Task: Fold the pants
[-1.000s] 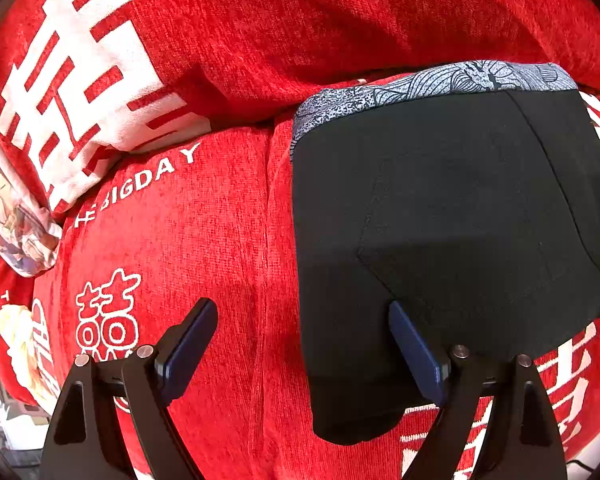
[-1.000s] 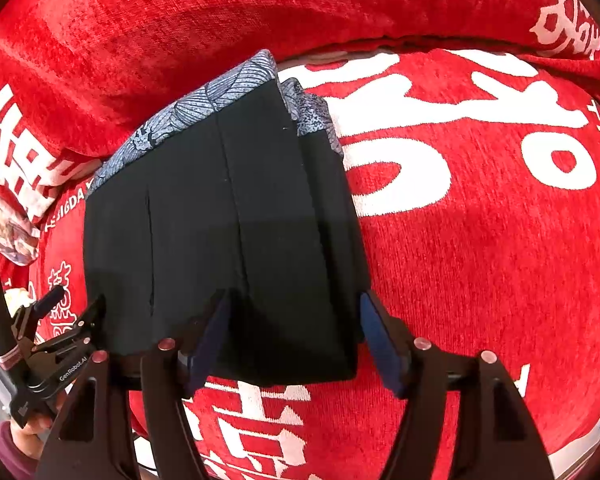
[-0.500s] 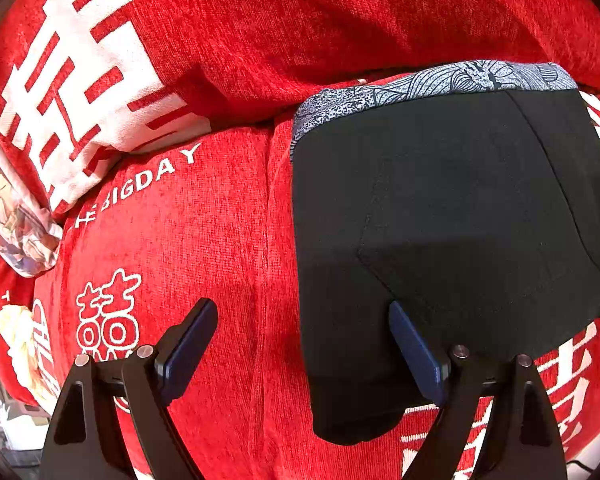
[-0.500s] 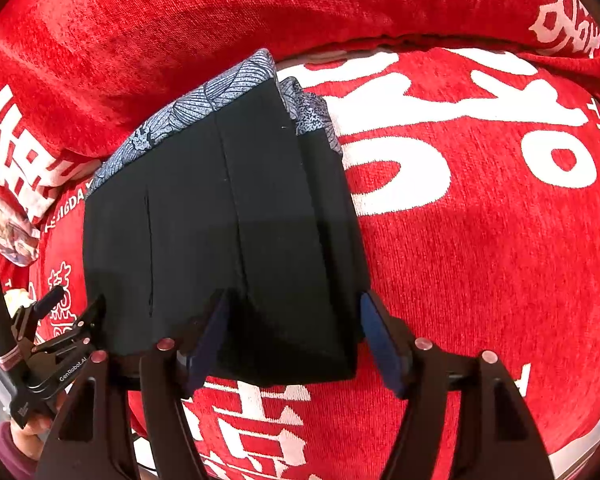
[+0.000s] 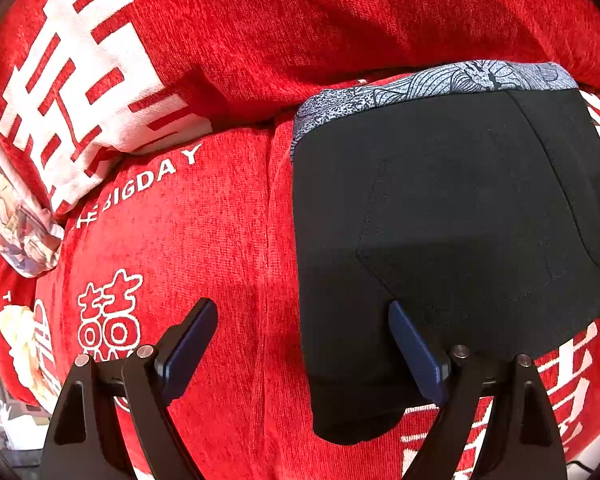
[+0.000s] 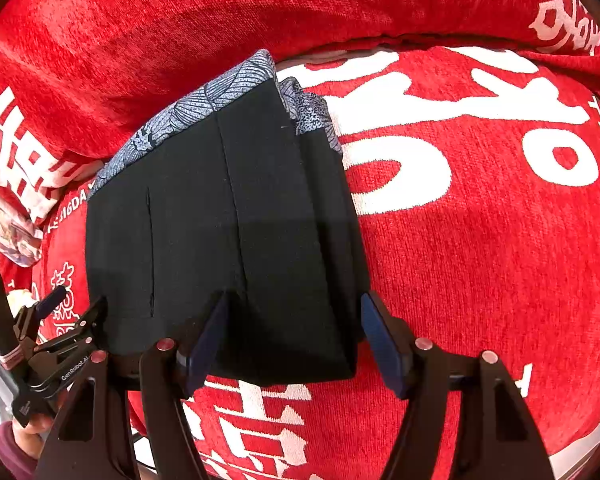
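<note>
Black fabric pants (image 6: 220,240), folded compact, patterned grey waistband at 12 o'clock, on red cushion (image 5: 172,240); left gripper (image 5: 300,344), right gripper (image 6: 294,338) jaws wide, empty; judge: smooth near edge, withdraw level

A red chenille sofa cover (image 5: 204,240) with large white characters fills the space ahead of the fingers; "BIGDAY" lettering (image 5: 156,178) lies beyond the left finger. A back cushion (image 6: 180,20) rises behind. Far left, a pale patterned cloth (image 5: 16,220). Bright light falls from above, with soft shadow near the fingertips.
</note>
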Demonstrator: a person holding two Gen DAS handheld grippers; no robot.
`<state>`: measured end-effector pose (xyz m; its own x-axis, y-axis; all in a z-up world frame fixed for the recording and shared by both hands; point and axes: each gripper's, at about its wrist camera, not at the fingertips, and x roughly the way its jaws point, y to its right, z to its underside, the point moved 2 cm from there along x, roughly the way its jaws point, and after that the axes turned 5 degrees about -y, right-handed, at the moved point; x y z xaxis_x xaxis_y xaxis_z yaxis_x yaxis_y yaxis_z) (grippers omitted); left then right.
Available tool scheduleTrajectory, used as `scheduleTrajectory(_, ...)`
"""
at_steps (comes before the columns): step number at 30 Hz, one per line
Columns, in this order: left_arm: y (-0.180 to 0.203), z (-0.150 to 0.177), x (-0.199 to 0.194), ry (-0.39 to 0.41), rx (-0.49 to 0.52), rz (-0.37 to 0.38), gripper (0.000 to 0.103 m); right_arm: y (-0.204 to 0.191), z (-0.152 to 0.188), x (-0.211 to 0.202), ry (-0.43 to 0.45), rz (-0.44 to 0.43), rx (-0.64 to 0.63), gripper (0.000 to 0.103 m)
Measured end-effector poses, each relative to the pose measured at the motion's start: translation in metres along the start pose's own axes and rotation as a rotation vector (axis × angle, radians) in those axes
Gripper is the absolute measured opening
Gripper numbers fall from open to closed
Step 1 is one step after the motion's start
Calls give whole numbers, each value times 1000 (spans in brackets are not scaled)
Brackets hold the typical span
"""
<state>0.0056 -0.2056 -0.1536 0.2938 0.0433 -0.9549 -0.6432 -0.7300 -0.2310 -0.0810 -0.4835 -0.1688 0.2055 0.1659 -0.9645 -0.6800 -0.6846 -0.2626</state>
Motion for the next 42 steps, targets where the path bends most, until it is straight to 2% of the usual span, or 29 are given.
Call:
scheduleTrajectory(10,0,0,0,-2,1,4,89,3,1,0,-1,-13,0,71)
scheduleTrajectory(15,-11,-7,-6,-7,-15,46,89,8,-3,-8,5,-29,-5,72)
scheduleTrajectory(18,-27,-15,-15,19,-57,127,89,13,-6,-17,28,-37,-10,72)
scheduleTrajectory(22,-51,-29,-14,25,-93,230,89,29,-14,-27,56,-125,16,73)
scheduleTrajectory(25,-60,-34,-1,-37,-104,365,89,40,-21,-30,64,-212,20,79)
scheduleTrajectory(26,-63,-35,7,-75,-118,439,89,44,-23,-27,48,-238,19,80)
scheduleTrajectory(29,-66,-35,27,-151,-147,588,89,50,-30,-17,9,-309,9,80)
scheduleTrajectory(32,-57,-36,40,-175,-149,687,89,54,-35,-4,-30,-383,5,80)
scheduleTrajectory(35,-39,-39,44,-179,-124,740,89,51,-42,11,-67,-454,-15,80)
scheduleTrajectory(37,-26,-42,48,-173,-91,731,89,49,-47,23,-90,-484,-20,80)
scheduleTrajectory(39,-15,-46,53,-174,-75,731,89,46,-52,36,-106,-478,-33,81)
scheduleTrajectory(42,-11,-53,58,-172,-112,753,91,39,-58,49,-127,-491,-47,81)
